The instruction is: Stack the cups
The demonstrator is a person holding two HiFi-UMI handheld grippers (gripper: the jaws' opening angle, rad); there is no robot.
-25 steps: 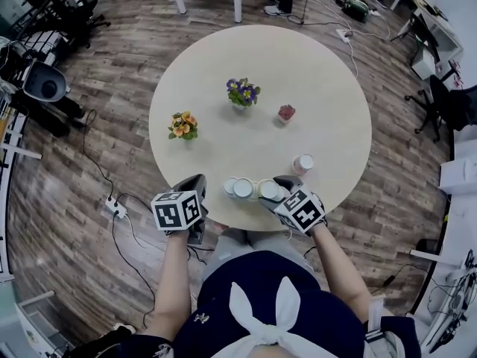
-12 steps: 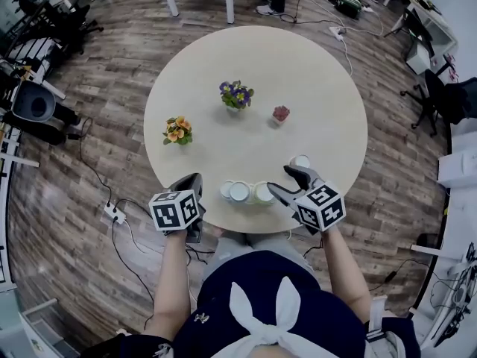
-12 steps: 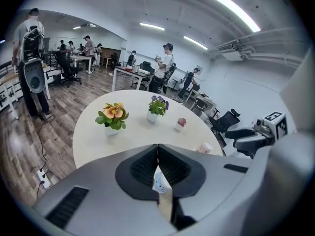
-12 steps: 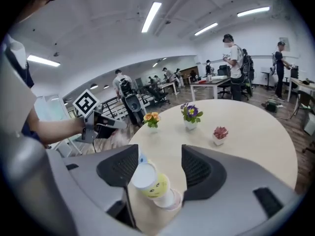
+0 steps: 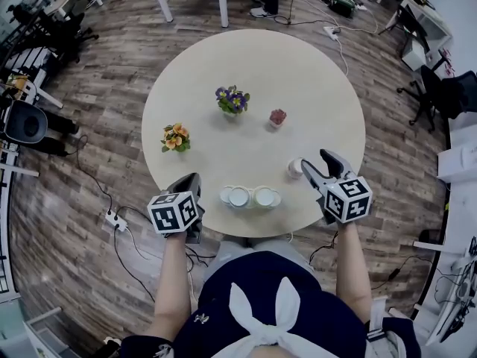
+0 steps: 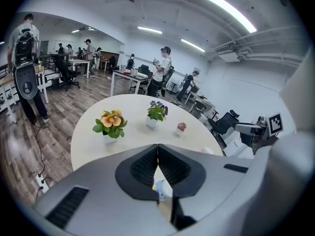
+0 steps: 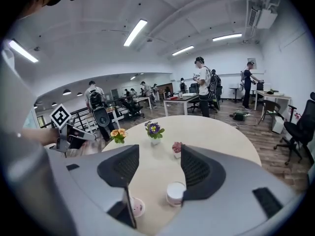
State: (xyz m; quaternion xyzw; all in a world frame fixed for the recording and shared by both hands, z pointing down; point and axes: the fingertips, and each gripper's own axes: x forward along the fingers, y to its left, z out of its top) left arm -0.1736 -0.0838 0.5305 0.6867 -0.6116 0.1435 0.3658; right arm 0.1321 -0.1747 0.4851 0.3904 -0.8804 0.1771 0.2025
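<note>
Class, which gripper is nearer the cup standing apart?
Right. The right gripper, fingers just closing slightly on nothing, is close beside the lone cup; the left gripper lies beyond the other cups.

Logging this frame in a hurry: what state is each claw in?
Left claw: closed, empty.
Right claw: open, jaws just narrowing slightly, gripping nothing.
</note>
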